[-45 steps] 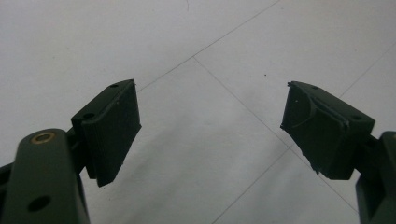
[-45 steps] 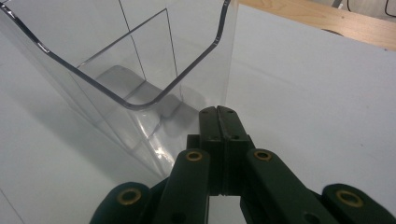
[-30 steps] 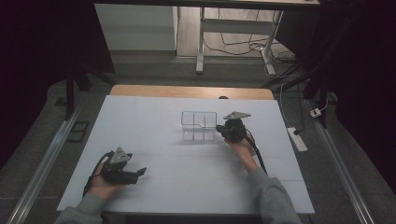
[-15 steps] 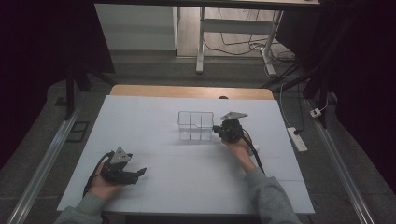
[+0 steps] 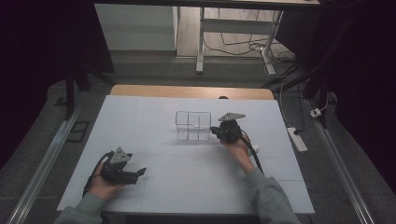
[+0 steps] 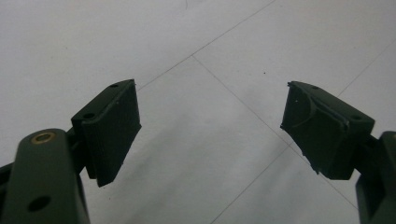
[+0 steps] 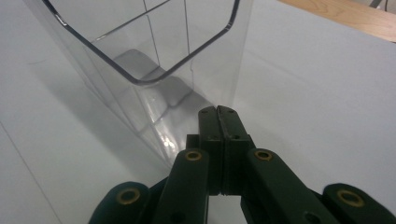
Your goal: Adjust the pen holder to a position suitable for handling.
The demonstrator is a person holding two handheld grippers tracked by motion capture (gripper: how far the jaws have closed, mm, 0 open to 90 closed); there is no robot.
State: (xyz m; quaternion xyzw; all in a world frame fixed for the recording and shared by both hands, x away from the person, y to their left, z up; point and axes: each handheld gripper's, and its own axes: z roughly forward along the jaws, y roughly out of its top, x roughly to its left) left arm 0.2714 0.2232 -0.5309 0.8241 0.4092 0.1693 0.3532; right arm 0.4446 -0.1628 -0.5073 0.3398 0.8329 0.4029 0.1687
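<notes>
Two grippers are at work over the white surface (image 5: 154, 116), but one alone is engaged; the right gripper (image 5: 219, 131) sits at the right-hand wall of the clear plastic box with inner dividers (image 5: 193, 125), which stands upright near the middle of the surface, a little toward the far edge; in the right gripper view its jaws are pressed flat together with nothing between them, their tips touching or all but touching the lower corner of the clear plastic box (image 7: 154, 60) — whether they actually bear on the wall I cannot tell; the box's compartments look empty; the left gripper (image 5: 135, 174) rests low at the near left of the surface, well apart from the box, and in the left gripper view its jaws stand spread wide over bare white surface (image 6: 210, 70), grasping nothing; the step in hand reads, in my judgement, as nudging or positioning the box with the clenched right gripper rather than lifting it, since no wall is caught between the jaws; the next move would call for a steady, low sideways push kept near the base so that the light box slides and does not tip — or else for parting the jaws and setting one on each side of the wall to take a true hold.
</notes>
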